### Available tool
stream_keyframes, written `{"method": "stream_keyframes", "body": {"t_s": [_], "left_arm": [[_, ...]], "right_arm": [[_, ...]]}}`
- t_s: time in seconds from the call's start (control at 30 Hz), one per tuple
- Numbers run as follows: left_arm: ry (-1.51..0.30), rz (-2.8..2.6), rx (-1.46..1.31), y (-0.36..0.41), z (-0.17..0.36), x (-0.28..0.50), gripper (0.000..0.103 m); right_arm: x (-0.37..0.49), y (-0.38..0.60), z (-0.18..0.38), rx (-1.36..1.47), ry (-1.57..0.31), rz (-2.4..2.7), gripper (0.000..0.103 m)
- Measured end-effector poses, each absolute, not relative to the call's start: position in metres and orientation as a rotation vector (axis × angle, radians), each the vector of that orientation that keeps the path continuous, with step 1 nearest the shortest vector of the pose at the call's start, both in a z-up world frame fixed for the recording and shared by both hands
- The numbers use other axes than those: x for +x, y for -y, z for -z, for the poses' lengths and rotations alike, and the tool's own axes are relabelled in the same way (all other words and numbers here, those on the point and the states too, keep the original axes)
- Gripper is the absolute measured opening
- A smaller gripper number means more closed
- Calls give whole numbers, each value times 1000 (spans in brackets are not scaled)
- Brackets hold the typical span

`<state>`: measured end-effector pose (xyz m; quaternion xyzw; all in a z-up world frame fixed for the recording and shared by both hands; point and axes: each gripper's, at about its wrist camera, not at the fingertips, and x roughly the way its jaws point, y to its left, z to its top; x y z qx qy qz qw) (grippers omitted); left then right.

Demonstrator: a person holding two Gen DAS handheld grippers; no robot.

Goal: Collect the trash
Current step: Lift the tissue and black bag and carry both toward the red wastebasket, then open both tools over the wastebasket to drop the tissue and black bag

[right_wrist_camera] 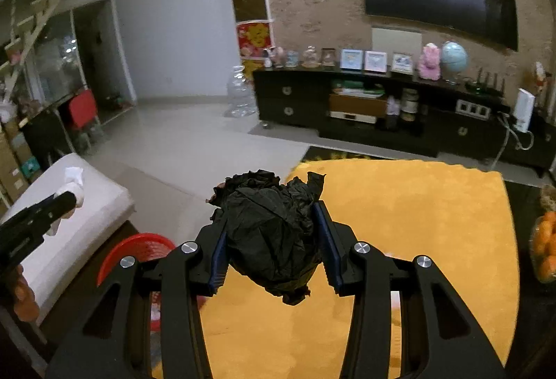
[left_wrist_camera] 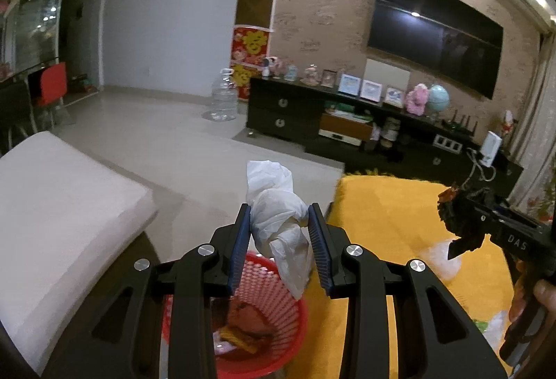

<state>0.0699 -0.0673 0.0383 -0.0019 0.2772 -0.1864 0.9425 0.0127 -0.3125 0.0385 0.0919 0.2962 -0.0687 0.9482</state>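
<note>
Two wads of trash ride in two grips. Left wrist view: the left hand-held gripper [left_wrist_camera: 279,226] pinches a crumpled white tissue [left_wrist_camera: 279,222] at its waist, loose tail drooping over the red mesh basket [left_wrist_camera: 274,295] just below and behind the fingers; light and soft, it likely needs only a gentle squeeze. Right wrist view: the right hand-held gripper [right_wrist_camera: 269,240] clamps a crumpled black wrapper [right_wrist_camera: 269,229] across its middle, above the yellow mat [right_wrist_camera: 417,222], basket down to its left. It looks springy, probably slick.
</note>
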Motion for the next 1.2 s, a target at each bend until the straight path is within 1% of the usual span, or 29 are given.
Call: {"method": "stream_keyframes", "body": {"t_s": [0.47, 0.9, 1.03, 1.07, 1.1, 1.13, 1.2], "left_arm": [[-686, 265, 46, 14, 2, 85, 32], [-890, 228, 129, -1, 73, 106, 32], [-925, 235, 118, -3, 80, 111, 32], [-925, 238, 121, -2, 80, 111, 33], [-924, 241, 124, -1, 79, 111, 35], [-923, 243, 126, -1, 79, 110, 35], [-928, 244, 122, -3, 79, 110, 41]], "right_arm": [[51, 226, -7, 170, -714, -63, 43], [83, 160, 42, 161, -849, -237, 44], [86, 153, 57, 173, -891, -250, 44], [87, 152, 59, 177, -898, -253, 47], [87, 152, 60, 180, -901, -258, 53], [87, 152, 61, 184, -903, -263, 56], [86, 153, 59, 193, -900, -260, 64]]}}
